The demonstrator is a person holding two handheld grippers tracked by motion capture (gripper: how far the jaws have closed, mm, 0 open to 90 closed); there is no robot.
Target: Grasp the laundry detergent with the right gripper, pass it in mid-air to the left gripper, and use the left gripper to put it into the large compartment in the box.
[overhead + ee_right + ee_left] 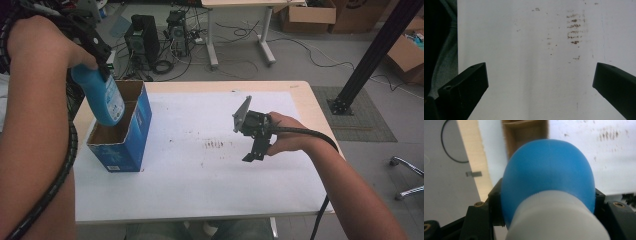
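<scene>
We see the left gripper [102, 67] up at the table's left end, clamped on the neck of a blue bottle [102, 97] just below its white cap [556, 217]. The bottle hangs bottom-down, slightly tilted, over the open top of a blue cardboard box [131, 135], its lower end at the box mouth. The box stands upright on the white sheet [200, 175] covering the table [305, 95], brown inside, flaps open. In the left gripper view we see the black jaws pressed on both sides of the bottle. The right gripper [254, 152] hovers over the sheet right of centre, jaws spread wide, holding nothing. Brown smudges [574, 30] mark the sheet beneath it.
</scene>
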